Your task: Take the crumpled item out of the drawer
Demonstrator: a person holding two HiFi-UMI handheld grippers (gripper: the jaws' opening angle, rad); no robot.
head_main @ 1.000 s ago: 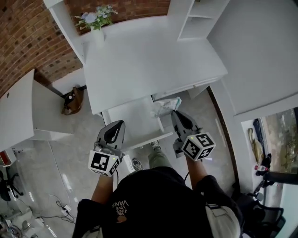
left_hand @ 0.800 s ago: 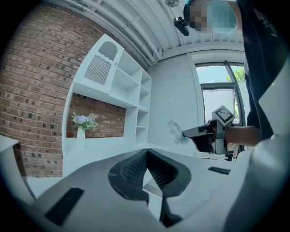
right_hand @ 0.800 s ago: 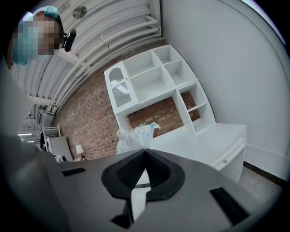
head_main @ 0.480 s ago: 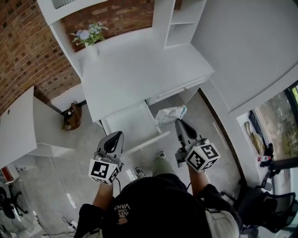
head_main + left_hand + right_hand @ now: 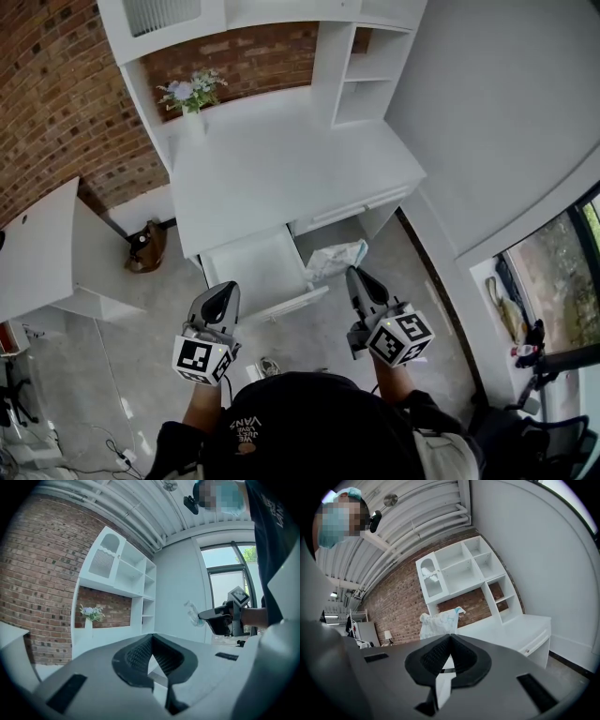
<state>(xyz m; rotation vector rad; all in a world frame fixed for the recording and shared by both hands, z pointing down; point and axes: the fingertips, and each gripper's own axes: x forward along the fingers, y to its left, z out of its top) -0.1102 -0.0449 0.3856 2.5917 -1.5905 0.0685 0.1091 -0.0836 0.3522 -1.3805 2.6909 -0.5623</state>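
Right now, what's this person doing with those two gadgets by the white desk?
A person stands at a white desk with a hand-held gripper in each hand. The right gripper is shut on a crumpled item, white with teal print, and holds it in the air outside the open drawer. The drawer looks empty. The left gripper is shut with nothing in it, low by the drawer's front.
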